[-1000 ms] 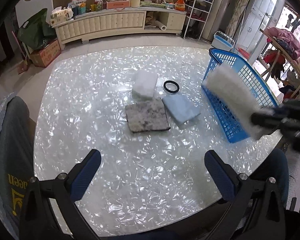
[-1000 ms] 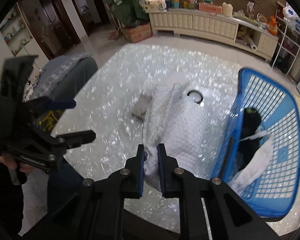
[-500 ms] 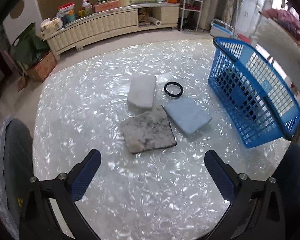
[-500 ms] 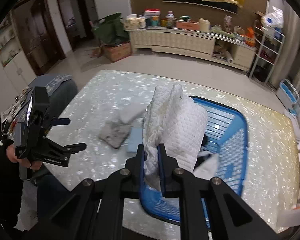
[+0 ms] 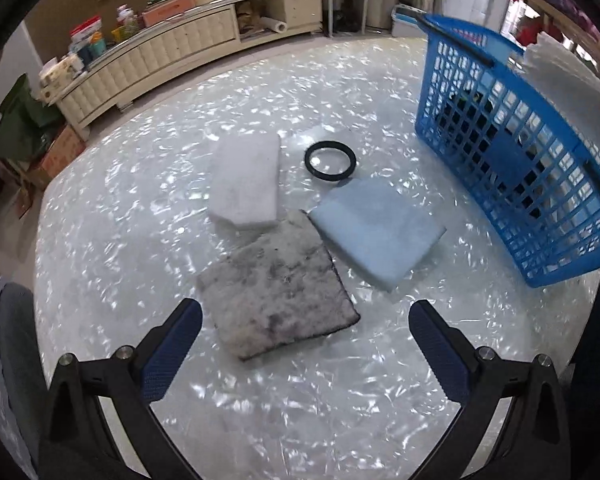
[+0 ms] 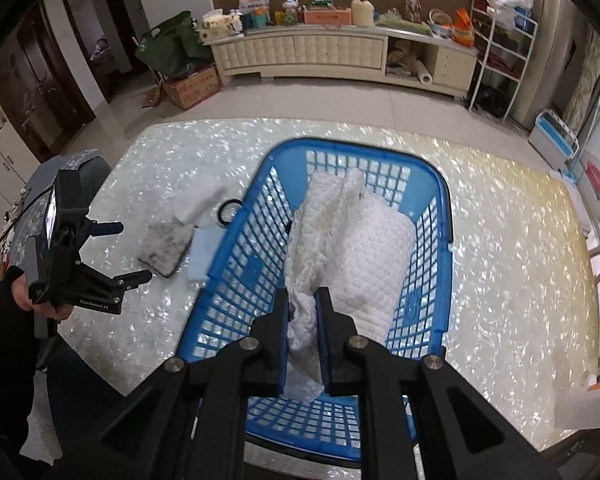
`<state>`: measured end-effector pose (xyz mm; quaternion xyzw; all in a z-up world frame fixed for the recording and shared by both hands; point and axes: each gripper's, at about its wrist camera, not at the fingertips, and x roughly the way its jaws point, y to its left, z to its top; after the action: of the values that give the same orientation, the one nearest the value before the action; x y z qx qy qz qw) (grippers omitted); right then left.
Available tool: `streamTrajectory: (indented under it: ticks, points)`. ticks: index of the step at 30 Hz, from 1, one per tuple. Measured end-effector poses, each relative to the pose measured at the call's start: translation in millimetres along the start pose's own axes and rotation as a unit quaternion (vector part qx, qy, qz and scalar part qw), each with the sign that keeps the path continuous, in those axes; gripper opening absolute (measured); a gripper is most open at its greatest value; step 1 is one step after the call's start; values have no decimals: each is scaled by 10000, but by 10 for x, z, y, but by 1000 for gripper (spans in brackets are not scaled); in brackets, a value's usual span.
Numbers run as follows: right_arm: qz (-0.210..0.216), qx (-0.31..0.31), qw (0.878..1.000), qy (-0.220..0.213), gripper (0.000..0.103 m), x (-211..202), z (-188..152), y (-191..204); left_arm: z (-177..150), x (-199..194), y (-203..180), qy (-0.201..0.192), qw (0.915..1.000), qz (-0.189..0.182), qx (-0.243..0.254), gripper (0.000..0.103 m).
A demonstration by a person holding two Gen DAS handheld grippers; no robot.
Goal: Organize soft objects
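Pearly, glittering tabletop (image 5: 148, 208) fills both views, with a long cream cabinet (image 6: 300, 54) behind it. A second ago the right gripper (image 6: 302, 312) held the white quilted cloth (image 6: 364, 240) above the table beside the blue basket (image 6: 444, 216); now it has carried the cloth across, so it hangs over the basket's inside, the jaws still pinched narrow on a bunched corner. The left gripper (image 5: 304, 344) has dropped closer to the table, its jaws wide with nothing between them, right above the near edge of the mottled grey pad (image 5: 276, 284). Touching that pad lie a white pad (image 5: 246, 178) and a pale blue pad (image 5: 376, 228), with a black ring (image 5: 330, 160) just beyond.
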<state>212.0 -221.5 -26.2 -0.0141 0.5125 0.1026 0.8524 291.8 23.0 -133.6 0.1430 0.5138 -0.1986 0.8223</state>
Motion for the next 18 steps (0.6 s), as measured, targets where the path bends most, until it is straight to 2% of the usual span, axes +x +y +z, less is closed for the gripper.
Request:
streamTrajectory:
  ticks: [4, 6, 11, 14, 16, 17, 18]
  points:
    - [-17, 69, 9999, 116, 12, 69, -13, -42, -1, 158, -37, 73, 9993, 181, 307, 103]
    - [-15, 109, 9998, 134, 12, 81, -5, -50, -8, 257, -57, 167, 9983, 290, 475, 98]
    - [-19, 193, 9997, 164, 12, 136, 30, -172, 9, 415, -52, 285, 9972, 240, 644, 92]
    - [-16, 209, 9996, 185, 12, 116, 26, -172, 26, 520, -37, 370, 9967, 250, 682, 84]
    - [-11, 227, 9995, 203, 12, 126, 19, -175, 49, 550, -4, 383, 9975, 103, 585, 78]
    - [-9, 233, 9995, 211, 12, 132, 20, -172, 59, 555, 15, 378, 9977, 48, 554, 74]
    - [-11, 233, 9995, 228, 12, 138, 20, -167, 66, 560, 16, 364, 9978, 17, 551, 65]
